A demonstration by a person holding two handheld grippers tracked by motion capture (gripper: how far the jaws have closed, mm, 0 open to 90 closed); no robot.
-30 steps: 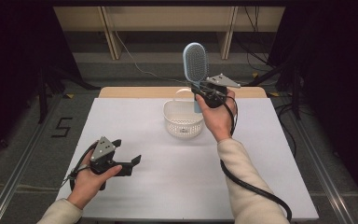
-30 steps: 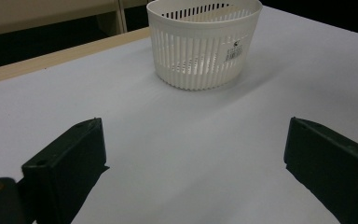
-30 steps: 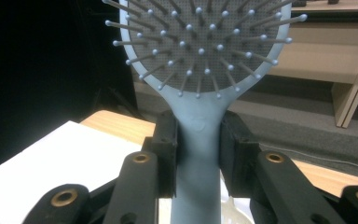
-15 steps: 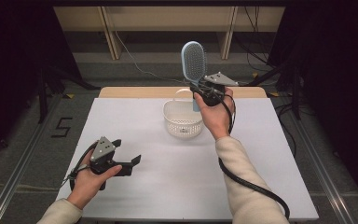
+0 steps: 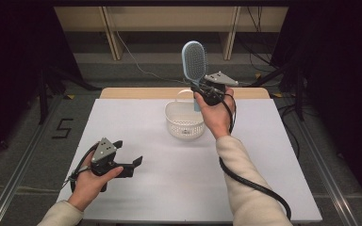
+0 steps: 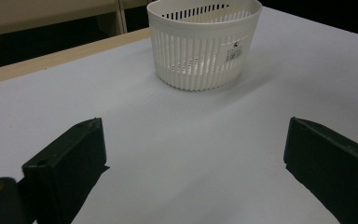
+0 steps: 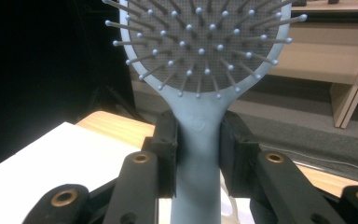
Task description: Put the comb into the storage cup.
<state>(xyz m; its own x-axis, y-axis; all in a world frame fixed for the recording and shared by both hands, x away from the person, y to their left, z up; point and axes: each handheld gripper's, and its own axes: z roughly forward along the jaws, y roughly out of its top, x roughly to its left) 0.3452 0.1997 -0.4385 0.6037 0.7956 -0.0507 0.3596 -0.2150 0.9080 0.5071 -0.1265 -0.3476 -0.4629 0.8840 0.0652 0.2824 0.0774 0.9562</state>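
While right gripper (image 5: 202,90) lifts hairbrush (image 5: 194,60), basket (image 5: 185,120) near far edge

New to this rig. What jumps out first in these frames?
The pale blue hairbrush, held upright above the table's far side, its handle clamped between the right gripper's jaws with the bristles facing the person. Just below it stands a white slotted basket on the white table. The left gripper hangs open near the front left, holding nothing.
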